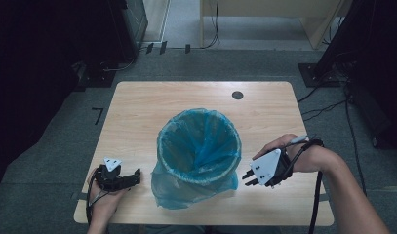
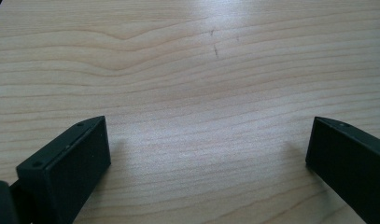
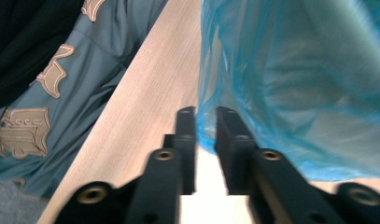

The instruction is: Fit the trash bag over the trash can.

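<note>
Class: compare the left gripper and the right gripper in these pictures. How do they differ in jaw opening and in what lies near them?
The left gripper has its jaws spread wide; the right gripper has its jaws nearly closed, with a narrow gap. The left gripper faces bare wooden table; the right gripper's tips sit at the hanging edge of the blue bag lining the bin. Both are black and hand-held.

Two black handheld grippers. Left gripper (image 1: pixel 135 176), at about 7 o'clock on the table in the high view: matte black body, small grey three-cornered plate on top with dark dots, black cable looped beneath. In its own view, broad flat black jaws with small screw holes along the top edges. Right gripper (image 1: pixel 247 176), at about 4 o'clock: larger grey three-cornered plate, thick black cable trailing toward 6 o'clock. In its own view, narrow black jaws, brass-coloured screws in round sockets. Bare forearms.
</note>
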Available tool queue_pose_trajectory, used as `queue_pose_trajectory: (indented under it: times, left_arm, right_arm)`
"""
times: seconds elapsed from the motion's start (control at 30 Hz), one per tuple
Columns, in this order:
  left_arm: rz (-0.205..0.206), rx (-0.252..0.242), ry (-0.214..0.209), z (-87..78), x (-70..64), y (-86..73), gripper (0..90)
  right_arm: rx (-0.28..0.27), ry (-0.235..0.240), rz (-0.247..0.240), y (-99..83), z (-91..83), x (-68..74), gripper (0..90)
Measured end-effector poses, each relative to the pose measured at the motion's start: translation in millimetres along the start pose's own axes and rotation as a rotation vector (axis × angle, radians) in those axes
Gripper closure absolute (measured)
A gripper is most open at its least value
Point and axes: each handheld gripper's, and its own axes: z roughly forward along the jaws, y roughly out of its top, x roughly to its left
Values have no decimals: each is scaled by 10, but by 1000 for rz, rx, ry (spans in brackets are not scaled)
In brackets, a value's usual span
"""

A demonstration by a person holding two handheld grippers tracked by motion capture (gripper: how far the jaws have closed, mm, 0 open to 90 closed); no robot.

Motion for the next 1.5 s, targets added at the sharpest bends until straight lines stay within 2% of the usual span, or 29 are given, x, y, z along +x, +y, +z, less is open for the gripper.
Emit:
queue_pose_trajectory:
  times: [0.07, 0.13, 0.27, 0.43, 0.57, 0.67, 0.73, 0.9, 1.0, 1.1, 1.27, 1.37, 1.5]
  left_arm:
    - [0, 0, 0, 0, 0, 0, 0]
    - [0, 0, 0, 0, 0, 0, 0]
    - [0, 0, 0, 0, 0, 0, 0]
    - [0, 0, 0, 0, 0, 0, 0]
    - [0, 0, 0, 0, 0, 0, 0]
    - [0, 0, 0, 0, 0, 0, 0]
    - [0, 0, 0, 0, 0, 0, 0]
    - [0, 0, 0, 0, 0, 0, 0]
    - [0, 0, 0, 0, 0, 0, 0]
    - [0, 0, 0, 0, 0, 0, 0]
    - [0, 0, 0, 0, 0, 0, 0]
    - [0, 0, 0, 0, 0, 0, 0]
    - [1, 1, 0, -1, 0, 0, 0]
  right_arm:
    - [-3, -28, 18, -59, 51, 10, 675]
    - [-12, -35, 73, -124, 122, 26, 565]
    - [-17, -63, 174, -258, 260, 89, 473]
    - [-53, -114, 334, -407, 362, 141, 310]
    - [-76, -152, 500, -504, 419, 141, 170]
    - [-71, -208, 590, -562, 458, 145, 110]
    - [-75, -238, 639, -605, 489, 140, 0]
    - [-70, -324, 739, -721, 538, 140, 0]
    - [-74, -346, 802, -801, 573, 161, 0]
    - [-59, -365, 835, -875, 600, 178, 0]
    - [-26, -431, 930, -1034, 637, 208, 0]
    - [-23, -465, 976, -1137, 653, 231, 0]
    - [-30, -507, 1065, -1265, 647, 260, 0]
